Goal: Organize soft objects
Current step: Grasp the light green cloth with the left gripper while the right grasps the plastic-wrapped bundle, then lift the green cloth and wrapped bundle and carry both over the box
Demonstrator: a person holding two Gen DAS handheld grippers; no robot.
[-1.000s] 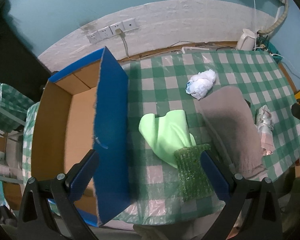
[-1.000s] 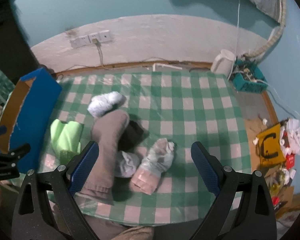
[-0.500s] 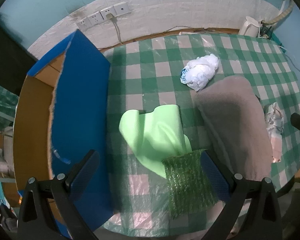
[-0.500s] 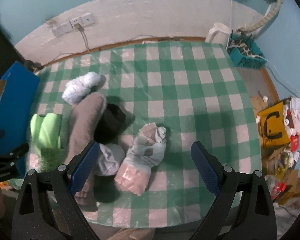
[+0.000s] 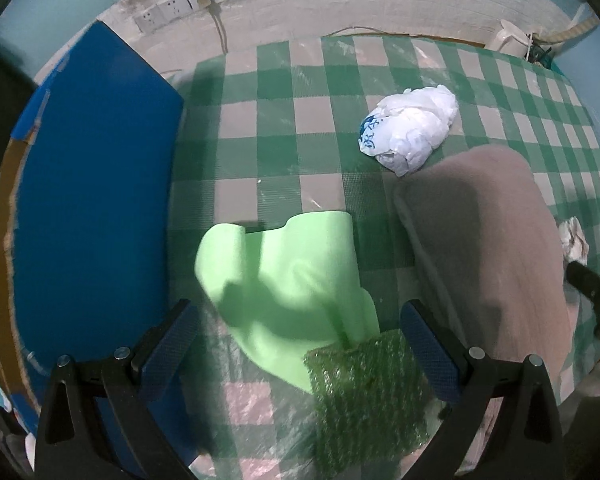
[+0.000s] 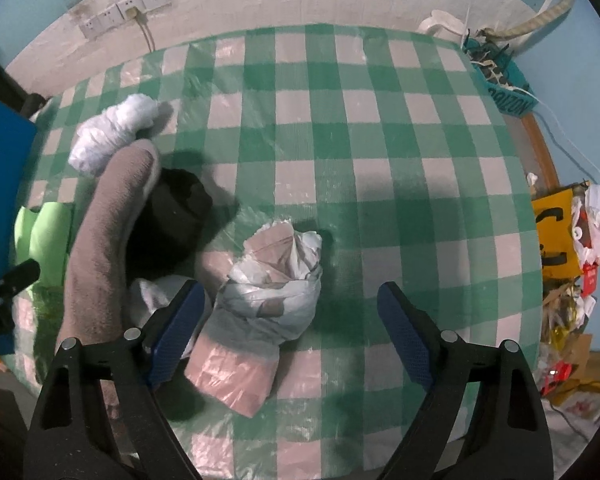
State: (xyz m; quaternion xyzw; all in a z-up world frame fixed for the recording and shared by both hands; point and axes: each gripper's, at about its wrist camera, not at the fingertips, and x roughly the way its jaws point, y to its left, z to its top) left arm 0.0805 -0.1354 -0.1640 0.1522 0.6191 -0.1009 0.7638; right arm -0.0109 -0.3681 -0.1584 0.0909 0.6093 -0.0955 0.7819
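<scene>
My left gripper is open and hovers just above a light green foam sheet with a dark green bubble-wrap piece at its near end. A crumpled white bag and a brown-grey cloth lie to the right. My right gripper is open above a crumpled white and pink plastic bag. In the right wrist view the brown-grey cloth, a black soft item and the white bag lie to the left.
A blue cardboard box stands at the table's left edge. The green checked tablecloth covers the table. Wall sockets and a white kettle are at the back. Clutter lies right of the table.
Both grippers have moved down and forward toward the table. The foam sheet and the crumpled bag look larger between the open jaws. Nothing was taken hold of.
</scene>
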